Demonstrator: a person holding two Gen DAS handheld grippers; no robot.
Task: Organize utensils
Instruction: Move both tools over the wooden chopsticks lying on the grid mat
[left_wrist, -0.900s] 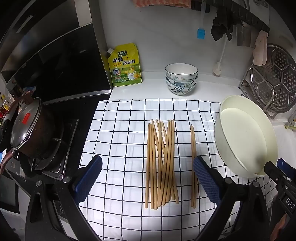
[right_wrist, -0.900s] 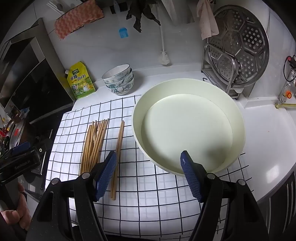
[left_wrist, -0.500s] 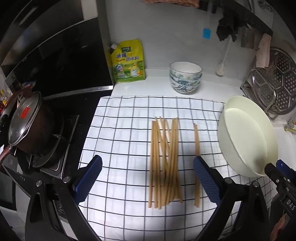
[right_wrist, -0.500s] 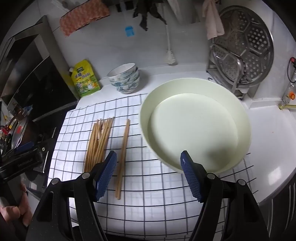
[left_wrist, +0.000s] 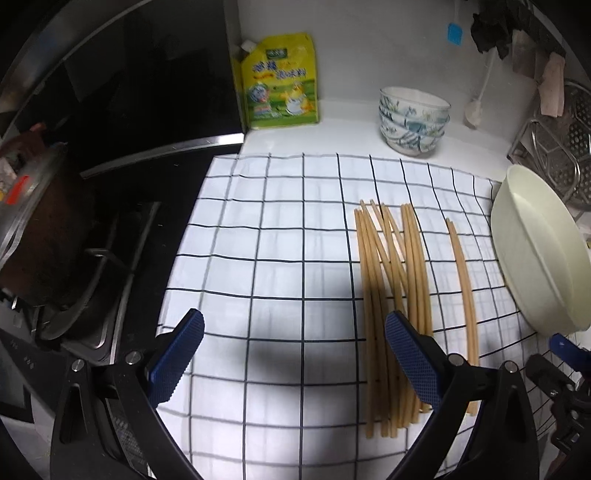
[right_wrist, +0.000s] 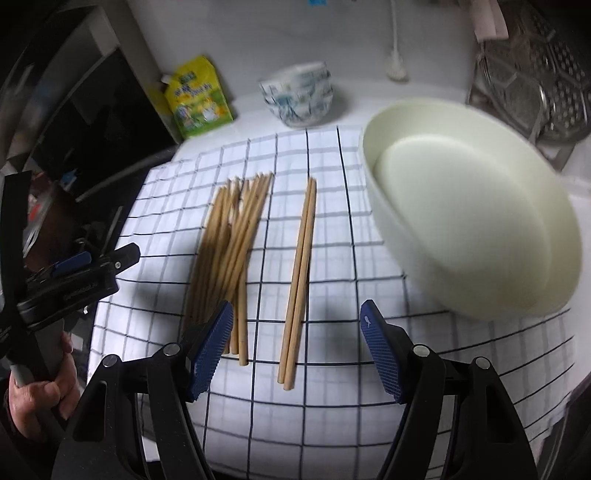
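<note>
Several wooden chopsticks (left_wrist: 391, 280) (right_wrist: 231, 245) lie in a loose bundle on a white checked cloth (left_wrist: 280, 236) (right_wrist: 332, 173). A separate pair of chopsticks (left_wrist: 463, 280) (right_wrist: 301, 266) lies to their right, next to a wide cream basin (left_wrist: 539, 251) (right_wrist: 476, 229). My left gripper (left_wrist: 295, 360) hangs open over bare cloth, left of the bundle, its right pad over the bundle's near ends. My right gripper (right_wrist: 297, 350) is open, its blue pads either side of the pair's near ends, above them.
A stack of patterned bowls (left_wrist: 413, 120) (right_wrist: 299, 94) and a yellow pouch (left_wrist: 280, 81) (right_wrist: 197, 99) stand at the back wall. A stove with a lidded pot (left_wrist: 33, 218) lies left of the cloth. A steamer rack (left_wrist: 557, 155) (right_wrist: 532, 74) stands behind the basin.
Both grippers have dropped closer to the cloth. The left view has shifted left, off the bundle. The right gripper has swung left from the basin to over the separate pair.
</note>
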